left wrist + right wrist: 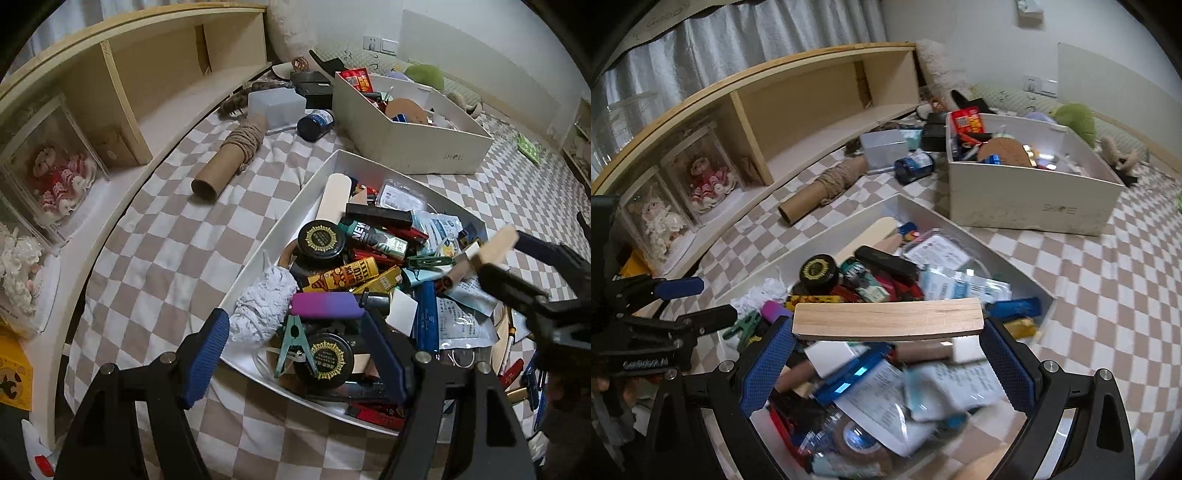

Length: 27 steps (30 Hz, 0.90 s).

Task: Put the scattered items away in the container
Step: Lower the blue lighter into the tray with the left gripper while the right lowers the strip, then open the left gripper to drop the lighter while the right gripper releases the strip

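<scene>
Crosswise, wooden slat (888,318) between right claw (886,354) pads.

Crowded tray, open cloth around it

The white tray (295,206) is heaped to its rim. Open checkered cloth (155,236) lies at its nine o'clock. At eleven, a cardboard tube (229,158) and blue jar (316,123) stand in the way; at one, a tall white box (436,147) stands just beside the tray.
</scene>
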Each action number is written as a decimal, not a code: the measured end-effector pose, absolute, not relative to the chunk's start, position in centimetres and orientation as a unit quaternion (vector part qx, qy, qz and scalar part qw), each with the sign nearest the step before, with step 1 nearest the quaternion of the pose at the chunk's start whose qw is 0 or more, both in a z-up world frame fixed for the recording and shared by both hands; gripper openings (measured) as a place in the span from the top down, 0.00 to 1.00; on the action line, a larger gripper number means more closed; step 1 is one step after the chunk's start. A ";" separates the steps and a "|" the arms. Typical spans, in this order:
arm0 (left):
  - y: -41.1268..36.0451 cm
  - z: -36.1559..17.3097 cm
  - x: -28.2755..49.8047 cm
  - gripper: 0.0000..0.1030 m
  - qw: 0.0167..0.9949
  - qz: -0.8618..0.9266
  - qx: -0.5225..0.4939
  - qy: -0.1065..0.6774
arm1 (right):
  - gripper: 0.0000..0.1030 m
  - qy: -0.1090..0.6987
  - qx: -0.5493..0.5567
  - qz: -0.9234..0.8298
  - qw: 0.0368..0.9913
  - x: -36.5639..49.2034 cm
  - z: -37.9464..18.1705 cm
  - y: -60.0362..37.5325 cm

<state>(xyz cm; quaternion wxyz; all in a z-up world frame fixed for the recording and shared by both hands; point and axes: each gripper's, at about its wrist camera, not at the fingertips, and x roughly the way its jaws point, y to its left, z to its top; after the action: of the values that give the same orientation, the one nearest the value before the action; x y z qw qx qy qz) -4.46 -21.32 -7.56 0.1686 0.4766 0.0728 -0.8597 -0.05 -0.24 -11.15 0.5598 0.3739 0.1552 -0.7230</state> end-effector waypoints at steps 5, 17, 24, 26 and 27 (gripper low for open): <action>-22.2 -6.6 -3.9 0.28 0.178 -0.864 0.463 0.083 | 0.04 0.152 0.385 -0.714 0.565 0.7 -11.9 -2.6; -25.0 -5.8 -2.8 0.28 0.204 -0.864 0.447 0.107 | 0.04 0.133 0.433 -0.708 0.542 0.9 -14.3 -6.3; -25.1 -5.4 -2.6 0.28 0.201 -0.867 0.441 0.114 | 0.00 0.122 0.432 -0.711 0.541 0.6 -14.8 -6.3; -25.0 -5.3 -2.7 0.28 0.198 -0.869 0.440 0.112 | 0.00 0.117 0.431 -0.714 0.539 0.3 -14.5 -6.0; -24.9 -5.2 -2.7 0.28 0.197 -0.869 0.440 0.111 | 0.00 0.116 0.429 -0.716 0.538 0.1 -14.3 -5.8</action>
<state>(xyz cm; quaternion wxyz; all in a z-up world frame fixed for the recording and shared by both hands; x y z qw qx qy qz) -2.68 -24.89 -5.22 0.1971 0.4397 0.1111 -0.8692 0.11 -5.78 -14.33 0.5384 0.4292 0.1155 -0.7159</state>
